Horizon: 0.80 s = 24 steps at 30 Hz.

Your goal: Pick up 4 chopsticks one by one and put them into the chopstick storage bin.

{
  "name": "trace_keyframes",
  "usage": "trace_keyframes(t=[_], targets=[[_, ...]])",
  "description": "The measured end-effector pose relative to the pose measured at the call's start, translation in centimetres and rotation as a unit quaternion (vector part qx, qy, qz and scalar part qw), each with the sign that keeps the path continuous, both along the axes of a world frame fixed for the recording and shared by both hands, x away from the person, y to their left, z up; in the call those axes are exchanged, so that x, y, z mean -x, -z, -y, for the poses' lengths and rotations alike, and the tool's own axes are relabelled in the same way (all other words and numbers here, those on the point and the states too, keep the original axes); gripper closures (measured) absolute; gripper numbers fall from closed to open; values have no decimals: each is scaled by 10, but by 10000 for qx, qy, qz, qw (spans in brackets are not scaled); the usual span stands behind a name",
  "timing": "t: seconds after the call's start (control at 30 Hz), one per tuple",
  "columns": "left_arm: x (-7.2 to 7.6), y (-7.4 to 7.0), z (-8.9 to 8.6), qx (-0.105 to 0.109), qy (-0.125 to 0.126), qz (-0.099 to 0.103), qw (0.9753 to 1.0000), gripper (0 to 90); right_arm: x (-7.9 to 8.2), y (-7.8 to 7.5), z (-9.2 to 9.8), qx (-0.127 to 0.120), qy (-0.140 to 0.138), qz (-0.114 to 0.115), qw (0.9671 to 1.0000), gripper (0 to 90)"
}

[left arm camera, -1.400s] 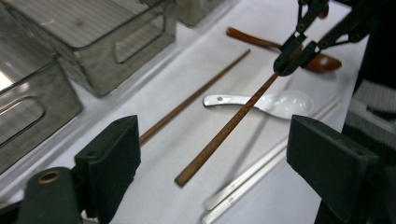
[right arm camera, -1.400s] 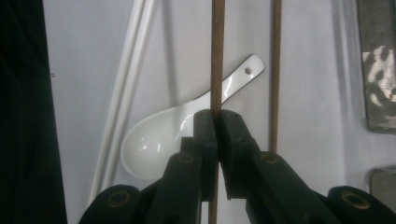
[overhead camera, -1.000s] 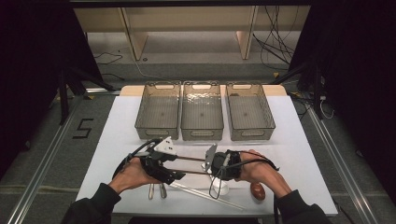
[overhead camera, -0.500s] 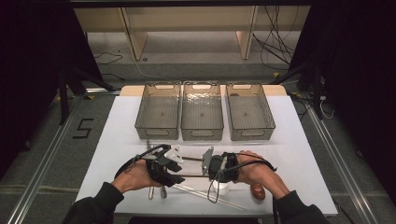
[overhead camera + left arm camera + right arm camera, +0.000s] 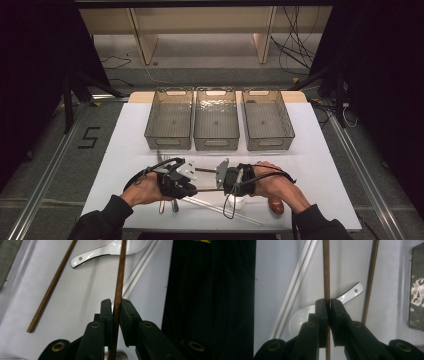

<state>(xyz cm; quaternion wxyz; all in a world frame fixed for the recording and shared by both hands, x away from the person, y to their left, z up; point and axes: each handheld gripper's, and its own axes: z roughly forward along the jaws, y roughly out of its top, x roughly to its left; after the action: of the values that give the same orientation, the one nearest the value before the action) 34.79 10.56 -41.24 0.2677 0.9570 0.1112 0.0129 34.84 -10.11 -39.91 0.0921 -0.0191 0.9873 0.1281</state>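
White table [image 5: 320, 150], three bins [image 5: 217, 120] beyond. My left gripper [image 5: 113, 307] and right gripper [image 5: 327, 305] both clamp same brown chopstick [image 5: 119, 275], one per end, keeping it level above table; mate [image 5: 369, 280] lies beside.

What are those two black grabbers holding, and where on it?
Both hold one thin brown wooden chopstick. The left gripper pinches it near one end and the right gripper near the other end.

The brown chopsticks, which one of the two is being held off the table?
The one clamped between both grippers: the left gripper and right gripper each pinch the held chopstick. The other chopstick lies free on the table, beside the white spoon.
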Motion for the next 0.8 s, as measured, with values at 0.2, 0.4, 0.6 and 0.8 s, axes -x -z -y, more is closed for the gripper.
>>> trace_keyframes(t=[0.2,0.4,0.6,0.8], targets=[[-1,-5,-6,130,-72,10,9999,839,-8,-12,15,-597,447,162,9971,541],[-7,-7,-15,165,-436,49,9989,840,-15,-23,30,-1309,1120,116,9850,423],[-14,-9,-25,258,-961,90,9950,839,-21,-22,44,-1835,1732,158,9675,354],[-22,-16,-36,490,-1541,196,9866,840,-20,-19,57,-2482,2395,174,9385,312]])
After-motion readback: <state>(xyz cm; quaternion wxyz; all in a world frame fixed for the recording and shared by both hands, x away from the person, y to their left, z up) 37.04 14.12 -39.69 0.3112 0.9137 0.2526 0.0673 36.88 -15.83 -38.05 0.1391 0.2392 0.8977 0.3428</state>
